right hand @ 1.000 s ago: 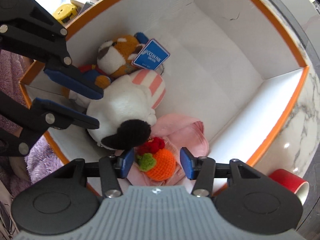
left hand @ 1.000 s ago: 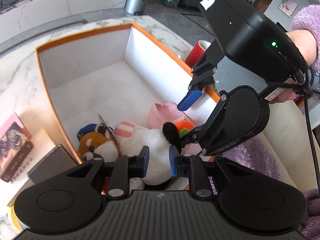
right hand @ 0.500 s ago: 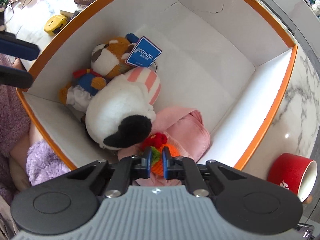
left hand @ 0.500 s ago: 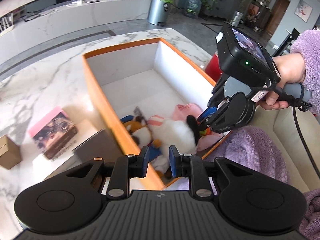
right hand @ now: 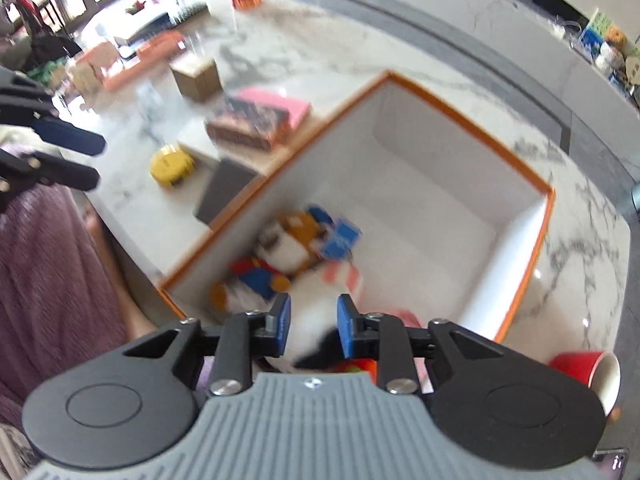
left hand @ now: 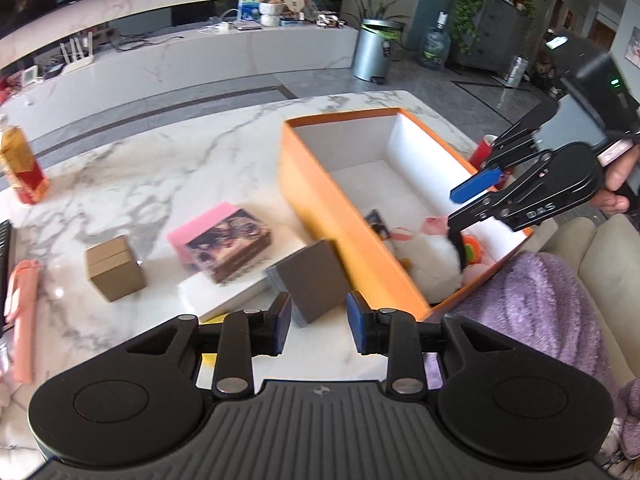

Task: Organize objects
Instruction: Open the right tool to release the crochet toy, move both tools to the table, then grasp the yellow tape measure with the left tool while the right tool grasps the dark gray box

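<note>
An orange box (left hand: 332,208) with white inside stands on the marble table; it also shows in the right wrist view (right hand: 536,240). Plush toys (right hand: 296,240) and a white plush (left hand: 434,258) lie in its near end, beside an orange crochet toy (left hand: 472,248). My left gripper (left hand: 319,322) is open and empty, above the table's near edge by a grey block (left hand: 310,282). My right gripper (right hand: 313,326) is open and empty, raised over the box's near end.
Left of the box lie a pink-edged book (left hand: 224,240) on a white slab, a brown cardboard cube (left hand: 114,274), a yellow tape measure (right hand: 172,166) and a pink roll (left hand: 22,312). A red cup (right hand: 580,368) stands right of the box. A bottle (left hand: 22,168) stands far left.
Both grippers have pulled back and up from the box. The right gripper, nearly shut half a second ago, has opened. The left gripper has opened wider and swung left toward the table.
</note>
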Demonstrator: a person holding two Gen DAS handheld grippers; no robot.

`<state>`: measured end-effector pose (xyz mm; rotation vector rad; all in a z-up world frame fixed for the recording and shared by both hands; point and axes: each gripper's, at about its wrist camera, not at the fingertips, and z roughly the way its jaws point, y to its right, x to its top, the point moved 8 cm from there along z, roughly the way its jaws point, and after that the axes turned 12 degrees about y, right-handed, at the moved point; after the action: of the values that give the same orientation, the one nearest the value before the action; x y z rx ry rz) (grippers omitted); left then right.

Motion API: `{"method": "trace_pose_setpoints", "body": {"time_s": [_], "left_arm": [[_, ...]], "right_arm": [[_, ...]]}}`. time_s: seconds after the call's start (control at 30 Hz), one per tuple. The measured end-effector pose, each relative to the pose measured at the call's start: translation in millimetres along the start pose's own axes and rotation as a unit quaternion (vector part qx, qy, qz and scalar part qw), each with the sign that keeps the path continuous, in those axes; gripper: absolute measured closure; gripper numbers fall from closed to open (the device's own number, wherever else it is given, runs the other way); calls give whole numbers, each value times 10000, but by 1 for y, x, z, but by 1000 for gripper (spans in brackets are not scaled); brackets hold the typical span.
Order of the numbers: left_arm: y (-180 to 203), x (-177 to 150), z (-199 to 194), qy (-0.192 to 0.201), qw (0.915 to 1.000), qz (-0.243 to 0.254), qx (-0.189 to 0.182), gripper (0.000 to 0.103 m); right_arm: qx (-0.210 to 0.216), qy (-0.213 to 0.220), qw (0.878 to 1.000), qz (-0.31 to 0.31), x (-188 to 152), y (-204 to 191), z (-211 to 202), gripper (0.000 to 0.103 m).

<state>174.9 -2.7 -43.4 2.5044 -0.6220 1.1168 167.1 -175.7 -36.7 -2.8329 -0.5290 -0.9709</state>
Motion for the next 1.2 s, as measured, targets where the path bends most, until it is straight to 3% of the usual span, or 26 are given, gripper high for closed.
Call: {"method": "trace_pose_setpoints", "body": {"time_s": [0.1, 0.23, 0.37, 0.6, 0.73, 0.9, 1.07, 1.2], "left_arm": [[-22, -9, -4, -21, 9996, -139, 247, 58], [-44, -24, -1, -81, 9981, -375, 474, 40], [-59, -39, 12, -215, 9962, -491, 681, 30], [-67, -46, 45, -399, 9964, -471, 581, 29], [-70, -50, 65, -614, 9960, -267, 598, 20], [-74, -62, 86, -977, 9932, -65, 637, 19], [-86, -73, 103, -1239, 9896, -398, 607, 18], [-91, -78, 113, -1352, 9849, -854, 667, 18]], "right_arm": [[158, 282, 9994, -97, 18, -25, 1, 56], [335, 485, 9974, -414, 36, -55, 19, 54], [408, 446, 9959, -669, 46, -74, 47, 50], [452, 43, 9873, -1523, 46, -91, 100, 35], [580, -275, 9751, -2124, 37, -101, 124, 29], [526, -540, 9508, -3005, 25, -112, 143, 23], [389, -707, 9275, -3650, 14, -115, 158, 16], [367, -778, 9192, -3842, 11, -114, 166, 16]]}}
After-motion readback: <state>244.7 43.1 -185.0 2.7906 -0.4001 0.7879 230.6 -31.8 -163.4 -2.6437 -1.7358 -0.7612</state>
